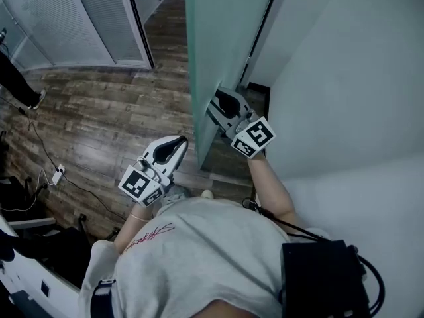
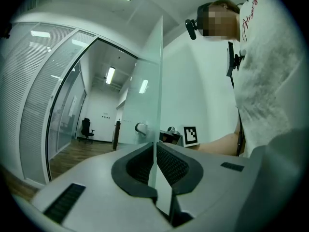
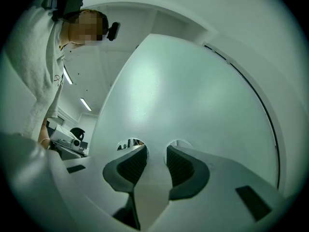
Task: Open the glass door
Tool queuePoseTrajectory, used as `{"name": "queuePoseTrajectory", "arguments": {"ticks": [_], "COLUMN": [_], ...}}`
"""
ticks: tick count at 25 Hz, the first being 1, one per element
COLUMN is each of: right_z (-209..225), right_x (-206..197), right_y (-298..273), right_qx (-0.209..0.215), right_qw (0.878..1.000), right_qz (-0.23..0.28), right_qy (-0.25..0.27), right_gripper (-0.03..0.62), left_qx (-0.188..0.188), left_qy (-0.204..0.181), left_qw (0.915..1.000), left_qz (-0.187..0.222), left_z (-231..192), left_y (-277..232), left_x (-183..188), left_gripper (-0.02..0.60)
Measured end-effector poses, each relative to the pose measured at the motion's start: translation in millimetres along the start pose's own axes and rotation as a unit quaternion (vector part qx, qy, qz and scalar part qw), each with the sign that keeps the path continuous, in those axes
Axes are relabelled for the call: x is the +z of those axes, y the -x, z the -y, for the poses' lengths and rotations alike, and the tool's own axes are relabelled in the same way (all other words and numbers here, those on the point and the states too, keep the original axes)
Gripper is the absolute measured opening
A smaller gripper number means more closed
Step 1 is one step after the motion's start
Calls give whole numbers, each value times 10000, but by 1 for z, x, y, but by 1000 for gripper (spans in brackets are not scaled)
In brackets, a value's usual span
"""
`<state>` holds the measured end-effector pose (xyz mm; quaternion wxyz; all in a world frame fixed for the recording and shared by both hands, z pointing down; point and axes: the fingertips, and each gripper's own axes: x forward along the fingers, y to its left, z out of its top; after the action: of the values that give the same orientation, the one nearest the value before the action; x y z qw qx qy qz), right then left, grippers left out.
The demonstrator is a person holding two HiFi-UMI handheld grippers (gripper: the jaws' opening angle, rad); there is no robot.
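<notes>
Once past the pale T-shirt (image 1: 199, 250), find the left gripper (image 1: 179, 143) nearest, pinched almost closed on the free edge of the glass door (image 1: 222, 32). Just beyond, see the right gripper (image 1: 220, 97) at the frosted pane's right face, jaws spread wide, only pale glass showing between them. Note the door upright, wood floor (image 1: 99, 111) on its left, white wall (image 1: 344, 58) on its right. Farther off, spot slatted partitions (image 1: 79, 18) and an office chair (image 2: 86, 128).
</notes>
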<state>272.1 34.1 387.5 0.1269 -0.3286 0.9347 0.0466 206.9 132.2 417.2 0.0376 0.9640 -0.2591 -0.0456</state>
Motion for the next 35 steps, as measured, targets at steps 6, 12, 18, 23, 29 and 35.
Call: {"name": "queuePoseTrajectory", "arguments": {"ticks": [6,12,18,23,29,35], "right_z": [7,10,20,20,29,34], "right_x": [11,21,28,35,43,51], "right_y": [36,68,100,122,149,172], "right_qx": [-23,-67,-220,-219,-87,76], "right_qw": [10000,9999,9997,9997,9999,9999], "right_qz": [-17,-78,-61,-66,-52,-51], "right_qy": [1,44,63,27,-42,-108], "right_gripper": [133,133,133,133,133,133], "left_qx": [-498,-948,-1337,-1605,-1791,-1796], "left_qy": [-18,4,2,4,18,54], "left_qw": [9987,9953,9906,9864,9831,9828], "left_qz": [-123,-200,-304,-343,-386,-427], "left_z": [23,46,64,81,96,101], "left_y": [-31,-55,-77,-88,-100,-103], "left_x": [-4,-4,-10,-12,-16,-21], "left_gripper": [35,35,35,35,35,35]}}
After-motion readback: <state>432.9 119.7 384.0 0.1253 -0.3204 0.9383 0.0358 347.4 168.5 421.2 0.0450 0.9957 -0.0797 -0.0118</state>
